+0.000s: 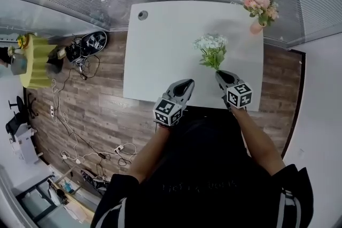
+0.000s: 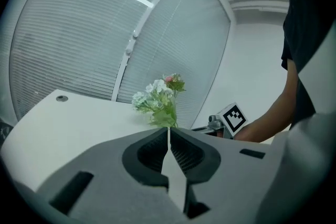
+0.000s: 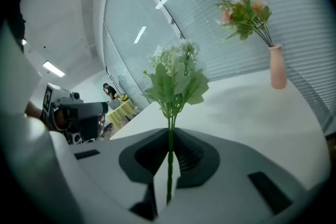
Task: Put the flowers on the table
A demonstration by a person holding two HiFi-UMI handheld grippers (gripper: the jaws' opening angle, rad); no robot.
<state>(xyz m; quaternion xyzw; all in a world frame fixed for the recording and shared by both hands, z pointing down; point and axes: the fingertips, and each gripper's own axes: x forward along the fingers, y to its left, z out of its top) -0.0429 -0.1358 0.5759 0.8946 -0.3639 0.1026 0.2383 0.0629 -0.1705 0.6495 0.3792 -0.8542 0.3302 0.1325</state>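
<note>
A sprig of white flowers with green leaves stands upright over the near right part of the white table. Its thin green stem runs down between the jaws of my right gripper, which is shut on it. My left gripper hovers at the table's near edge, to the left of the flowers, with its jaws pressed together and nothing between them.
A pink vase with pink flowers stands at the table's far right corner. A round cable hole is at the far left corner. Blinds run behind the table. Cables and equipment lie on the wooden floor to the left.
</note>
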